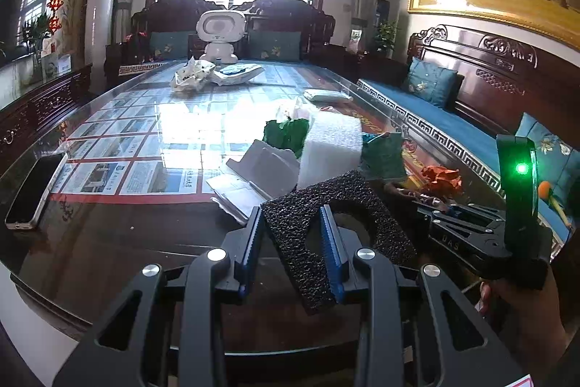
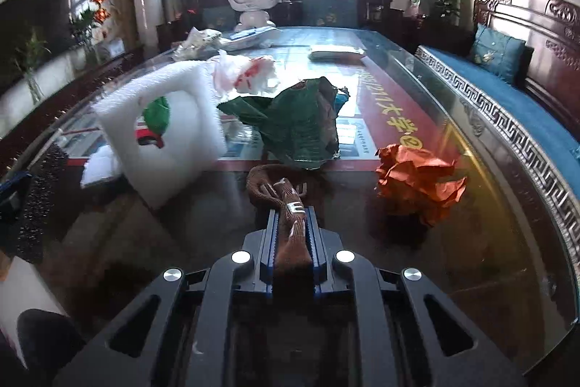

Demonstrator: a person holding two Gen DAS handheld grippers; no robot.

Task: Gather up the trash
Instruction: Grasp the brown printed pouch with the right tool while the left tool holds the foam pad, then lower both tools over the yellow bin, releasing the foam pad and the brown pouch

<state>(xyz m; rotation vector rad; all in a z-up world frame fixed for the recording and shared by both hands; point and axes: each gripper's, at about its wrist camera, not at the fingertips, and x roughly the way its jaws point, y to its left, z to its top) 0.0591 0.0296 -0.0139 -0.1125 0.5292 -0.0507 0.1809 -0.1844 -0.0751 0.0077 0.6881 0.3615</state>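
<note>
My left gripper (image 1: 291, 209) is shut on a flat piece of black foam (image 1: 326, 216) with a round cut-out, held just above the dark table's near end. In the right wrist view, my right gripper (image 2: 291, 211) is shut on a brown knitted cloth (image 2: 275, 191), whose far end curls on the glass tabletop (image 2: 453, 242). Past it lie a crumpled green wrapper (image 2: 297, 129), a crumpled orange paper (image 2: 420, 184) to the right and a white foam block (image 2: 163, 129) to the left. A white and red plastic bag (image 2: 246, 71) sits farther back.
A phone (image 1: 34, 191) lies at the table's left edge and loose white papers (image 1: 246, 180) by the foam block. A white robot toy (image 1: 221, 35) and more crumpled bags (image 1: 192, 77) stand at the far end. A blue-cushioned wooden bench (image 2: 507, 104) runs along the right.
</note>
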